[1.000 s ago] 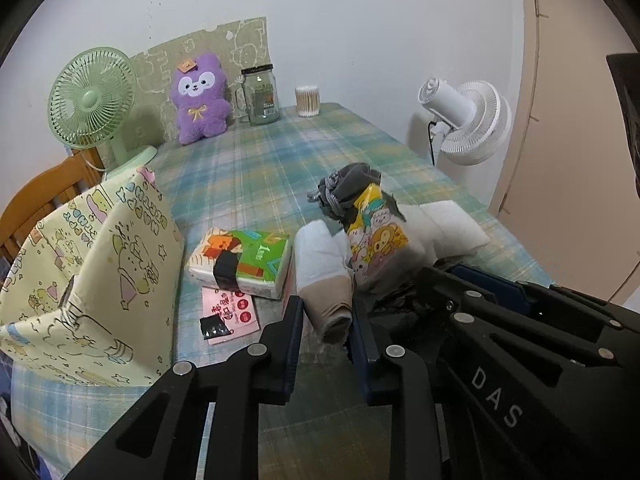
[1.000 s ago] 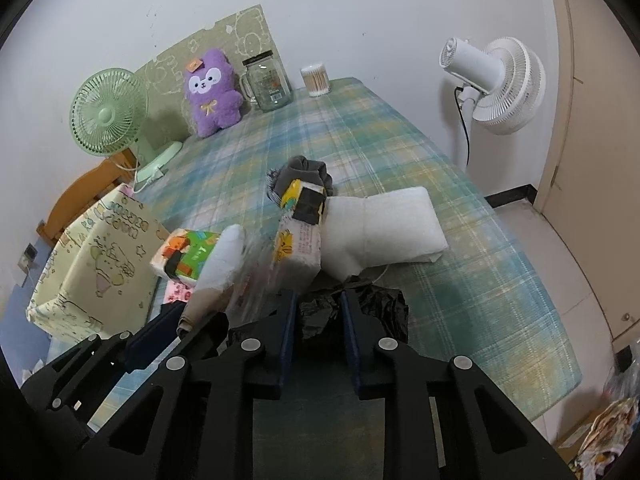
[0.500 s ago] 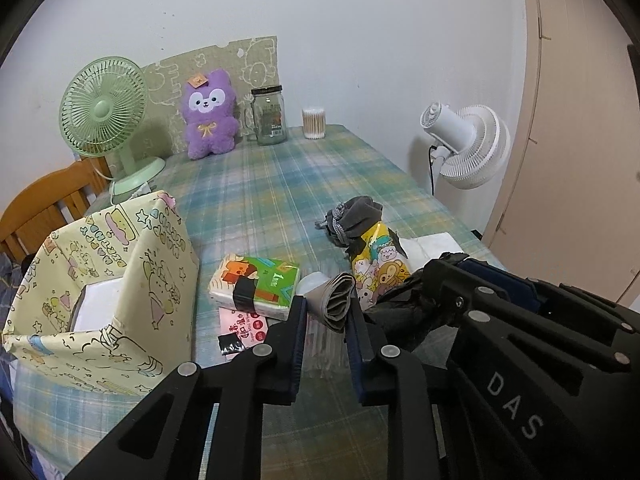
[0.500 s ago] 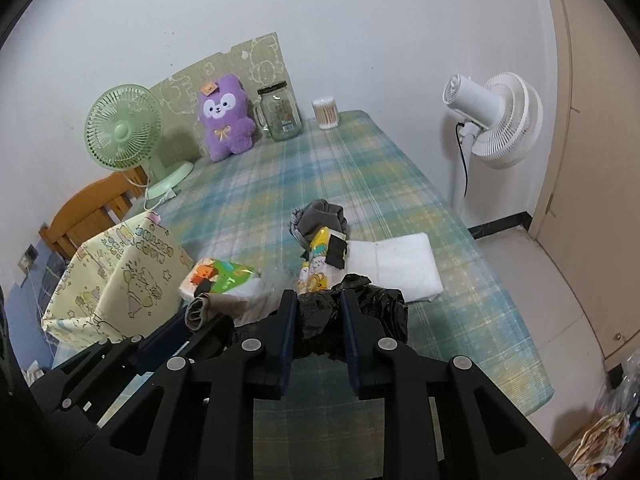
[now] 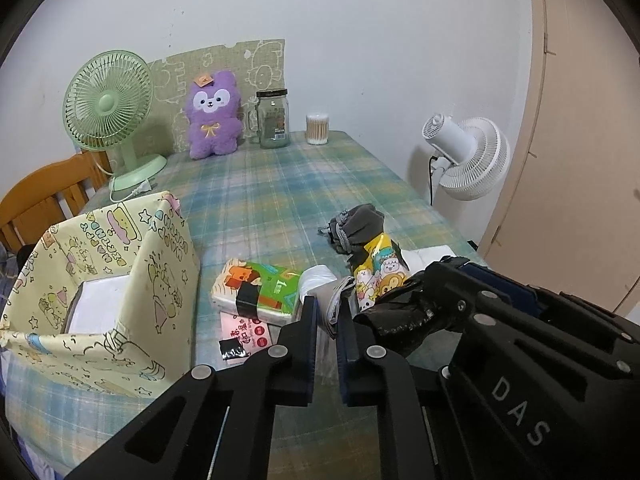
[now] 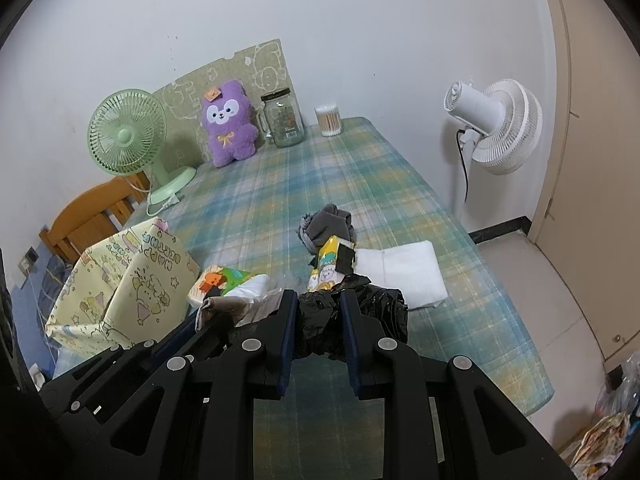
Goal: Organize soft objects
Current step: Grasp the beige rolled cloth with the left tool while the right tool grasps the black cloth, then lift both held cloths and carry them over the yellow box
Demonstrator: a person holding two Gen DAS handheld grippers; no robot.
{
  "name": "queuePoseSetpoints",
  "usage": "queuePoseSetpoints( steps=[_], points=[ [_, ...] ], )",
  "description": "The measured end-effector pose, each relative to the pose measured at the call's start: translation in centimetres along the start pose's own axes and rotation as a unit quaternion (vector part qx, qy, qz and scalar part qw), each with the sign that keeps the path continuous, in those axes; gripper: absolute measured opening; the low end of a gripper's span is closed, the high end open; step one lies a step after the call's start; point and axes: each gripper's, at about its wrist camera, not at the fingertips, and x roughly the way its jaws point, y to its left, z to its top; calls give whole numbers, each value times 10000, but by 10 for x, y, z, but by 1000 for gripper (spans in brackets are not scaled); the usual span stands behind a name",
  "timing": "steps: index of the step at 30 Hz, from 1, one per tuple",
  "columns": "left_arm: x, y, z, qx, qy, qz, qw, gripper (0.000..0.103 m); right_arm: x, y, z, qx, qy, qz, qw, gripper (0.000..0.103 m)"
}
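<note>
Right wrist view: crumpled black bag, long axis crosswise between fingers.

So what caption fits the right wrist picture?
Right gripper clutching a crumpled black bag above the plaid table.

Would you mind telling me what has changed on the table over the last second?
The left tongs closed on the white-and-grey cloth and lifted it. The right tongs kept their grip on the black bag and rose too. The bin, tissue packs and plush stayed put.

black bag between closed jaws
</note>
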Motion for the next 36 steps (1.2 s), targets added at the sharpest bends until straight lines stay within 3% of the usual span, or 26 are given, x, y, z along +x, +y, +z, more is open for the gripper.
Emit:
queuePoseSetpoints(
  steps=[19,36],
  points=[
    [-42,3,36,-106,-460,122,9988,6,-40,19,35,-269,-541,194,9980,25],
    [-69,38,53,-164,-767,268,9966,6,-58,65,50,-592,-855,290,9942,25]
  ],
)
